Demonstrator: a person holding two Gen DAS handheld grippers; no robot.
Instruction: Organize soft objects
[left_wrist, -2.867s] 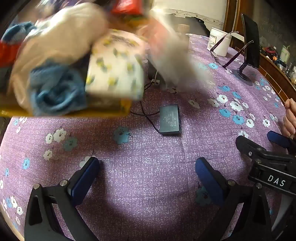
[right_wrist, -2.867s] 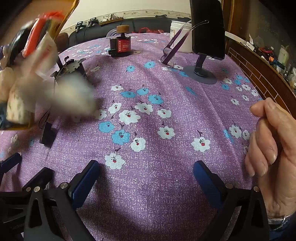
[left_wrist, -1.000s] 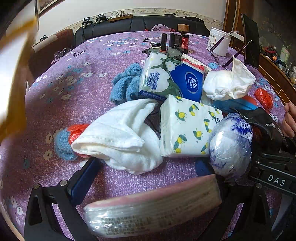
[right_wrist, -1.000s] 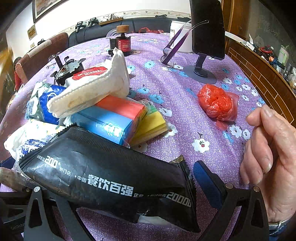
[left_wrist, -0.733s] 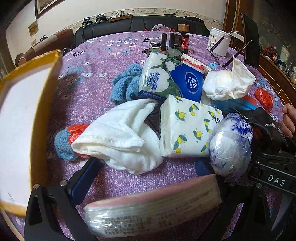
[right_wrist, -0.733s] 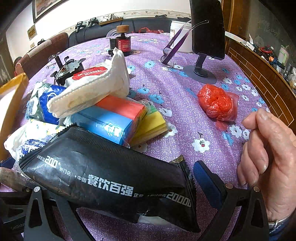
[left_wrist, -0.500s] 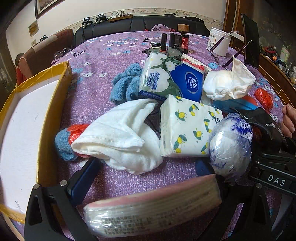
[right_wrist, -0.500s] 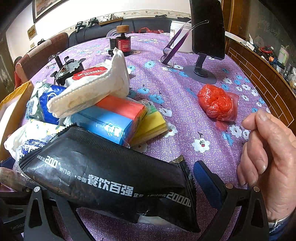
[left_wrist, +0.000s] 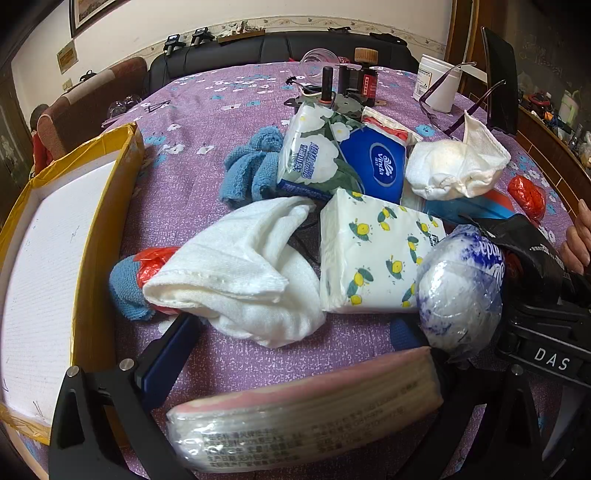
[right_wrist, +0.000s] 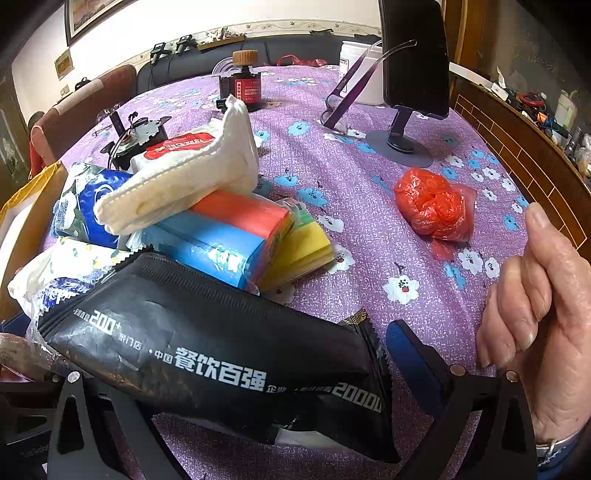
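Both claws spread wide, left claw (left_wrist: 291, 350) and right claw (right_wrist: 229, 354), gripping nothing. Heaped on the purple flowered surface (left_wrist: 207, 110): one crumpled white terry towel (left_wrist: 240, 269), two nubbly blue cloths, one lemon-print tissue pack (left_wrist: 373, 254), one glossy black pouch (right_wrist: 221, 354). Shallow yellow-rimmed box (left_wrist: 92, 236) at left.
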